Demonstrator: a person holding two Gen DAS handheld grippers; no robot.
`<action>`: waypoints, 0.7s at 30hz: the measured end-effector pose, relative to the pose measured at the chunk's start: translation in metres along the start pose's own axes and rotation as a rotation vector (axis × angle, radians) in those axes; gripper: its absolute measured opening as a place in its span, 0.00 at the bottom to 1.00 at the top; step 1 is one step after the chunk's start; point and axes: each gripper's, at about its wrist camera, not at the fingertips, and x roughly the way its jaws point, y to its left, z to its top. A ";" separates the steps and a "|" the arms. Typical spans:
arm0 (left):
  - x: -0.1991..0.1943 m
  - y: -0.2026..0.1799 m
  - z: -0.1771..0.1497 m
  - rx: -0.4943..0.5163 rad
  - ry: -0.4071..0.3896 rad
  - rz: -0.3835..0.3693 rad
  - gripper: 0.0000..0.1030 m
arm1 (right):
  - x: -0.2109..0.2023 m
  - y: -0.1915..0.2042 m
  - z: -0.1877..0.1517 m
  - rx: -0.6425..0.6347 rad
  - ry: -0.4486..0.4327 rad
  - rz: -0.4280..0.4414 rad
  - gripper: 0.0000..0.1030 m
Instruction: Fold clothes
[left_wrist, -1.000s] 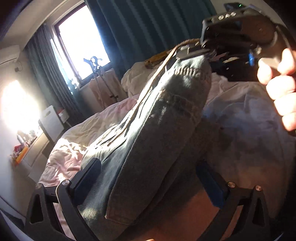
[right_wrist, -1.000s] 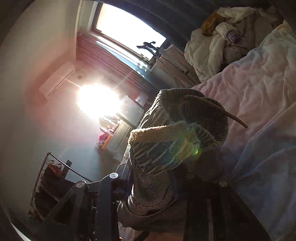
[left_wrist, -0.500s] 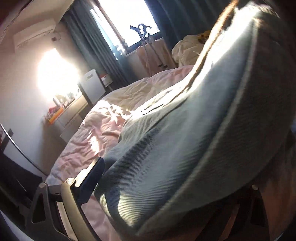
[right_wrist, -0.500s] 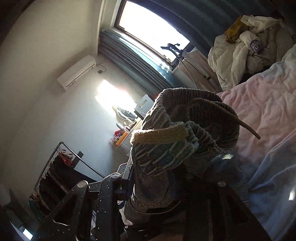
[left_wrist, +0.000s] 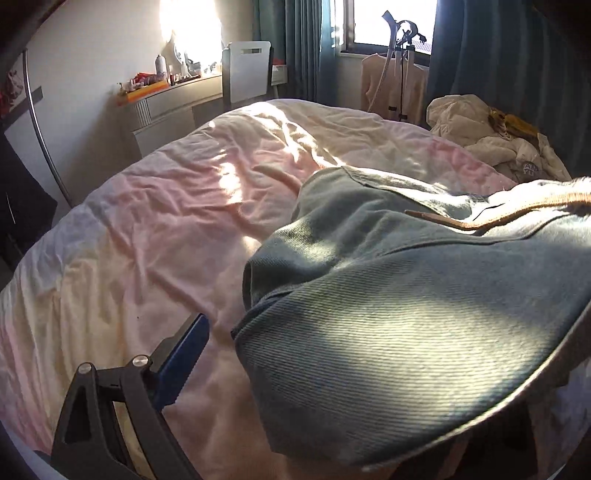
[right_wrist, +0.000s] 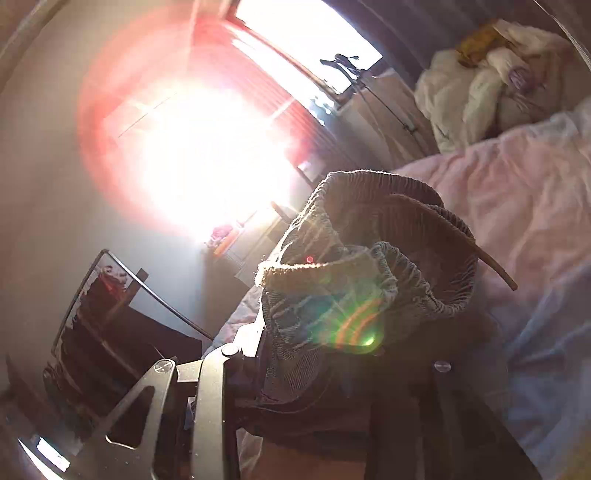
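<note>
A grey-blue denim garment (left_wrist: 406, 325) with a brown drawstring (left_wrist: 480, 221) hangs low over the pink bed cover (left_wrist: 166, 221) and fills the right side of the left wrist view. My left gripper (left_wrist: 351, 350) is open wide. Its left finger, with a blue pad (left_wrist: 181, 362), is bare above the cover; the cloth drapes over and hides the right finger. In the right wrist view my right gripper (right_wrist: 332, 387) is shut on the bunched elastic waistband (right_wrist: 369, 266), held up off the bed, and the drawstring (right_wrist: 491, 266) sticks out to the right.
A heap of cream clothes (left_wrist: 480, 125) lies at the far right of the bed. Beyond the bed are a desk with bottles (left_wrist: 173, 92), a white chair (left_wrist: 245, 70) and a stand by the window (left_wrist: 400, 55). A clothes rack (right_wrist: 110, 332) stands at the left.
The left wrist view rolled level and swung left, so the right gripper and hand left it and more bed shows. The garment now hangs lower on the right. My right gripper keeps its grip.
</note>
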 end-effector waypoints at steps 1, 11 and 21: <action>0.000 -0.003 -0.002 0.011 0.000 0.003 0.94 | 0.000 -0.014 -0.005 0.070 0.025 -0.025 0.29; 0.000 0.023 -0.005 -0.067 0.168 -0.195 0.94 | -0.008 -0.063 -0.031 0.298 0.192 -0.195 0.46; -0.056 0.072 0.000 -0.247 0.053 -0.452 0.94 | -0.044 -0.061 -0.018 0.239 0.073 -0.331 0.74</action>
